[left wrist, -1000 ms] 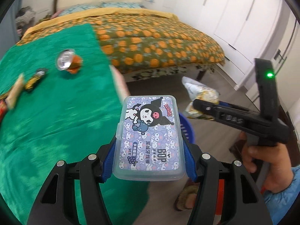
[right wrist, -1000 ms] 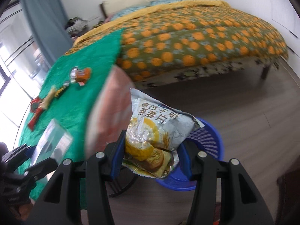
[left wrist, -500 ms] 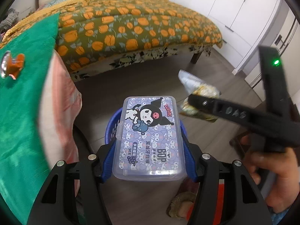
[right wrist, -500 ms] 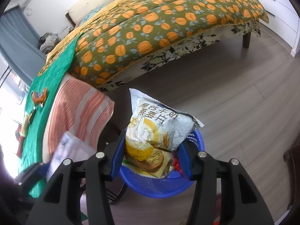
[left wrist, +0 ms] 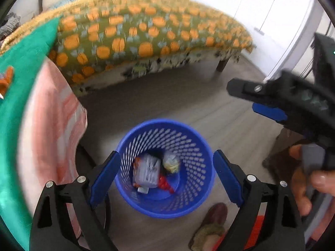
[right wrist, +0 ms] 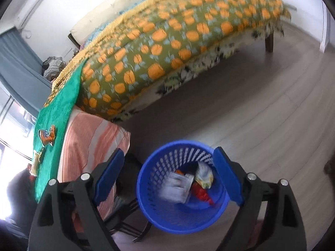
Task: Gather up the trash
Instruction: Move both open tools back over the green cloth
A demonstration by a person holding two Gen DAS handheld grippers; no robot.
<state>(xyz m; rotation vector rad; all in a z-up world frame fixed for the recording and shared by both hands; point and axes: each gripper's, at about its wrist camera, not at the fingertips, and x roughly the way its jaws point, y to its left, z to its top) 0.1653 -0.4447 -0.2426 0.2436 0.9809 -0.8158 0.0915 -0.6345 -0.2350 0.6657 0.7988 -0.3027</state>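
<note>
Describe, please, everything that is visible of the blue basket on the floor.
The blue basket is a round, open-topped bin that looks like plastic, with a smooth rim and walls pierced by rows of small slots. It stands upright on the grey wooden floor, beside the cloth-covered table. Inside lie a pale printed box, a crumpled snack bag and a red wrapper. No gripper touches it.

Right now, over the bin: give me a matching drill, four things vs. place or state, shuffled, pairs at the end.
Things:
1. blue perforated plastic bin
2. clear box with the cartoon lid
3. left gripper
4. orange crushed can

Place or state:
A. on the green cloth
B. jaws open, nothing between them
C. on the wooden floor, beside the table
D. lying inside the bin with the wrappers

Pairs: 1-C, 2-D, 3-B, 4-A
</note>
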